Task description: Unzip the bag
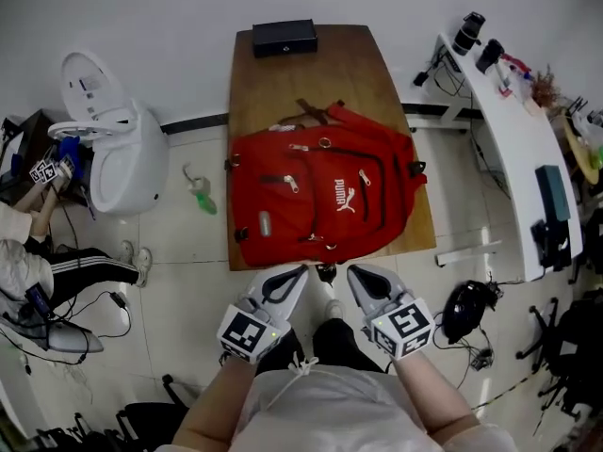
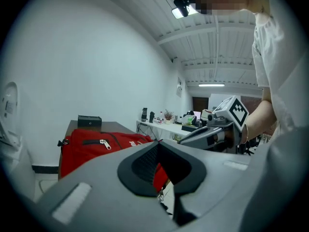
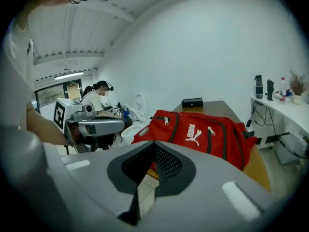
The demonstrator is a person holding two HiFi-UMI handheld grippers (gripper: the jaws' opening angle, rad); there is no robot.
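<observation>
A red backpack (image 1: 325,196) lies flat on a wooden table (image 1: 311,73), its zippers closed, with silver pulls (image 1: 292,185) showing on the front. In the gripper views the backpack (image 2: 96,146) (image 3: 203,132) lies ahead, beyond the jaws. My left gripper (image 1: 298,271) (image 2: 159,144) and right gripper (image 1: 354,271) (image 3: 153,143) hover side by side just off the table's near edge, short of the bag. Both are shut with nothing between the jaws. Each one also shows in the other's view: the right gripper (image 2: 217,129) and the left gripper (image 3: 91,127).
A black box (image 1: 284,38) sits at the table's far end. A white rounded appliance (image 1: 113,149) stands to the left, where a seated person (image 1: 38,252) works. At the right, a white desk (image 1: 513,149) holds gear. A green object (image 1: 201,196) lies on the floor.
</observation>
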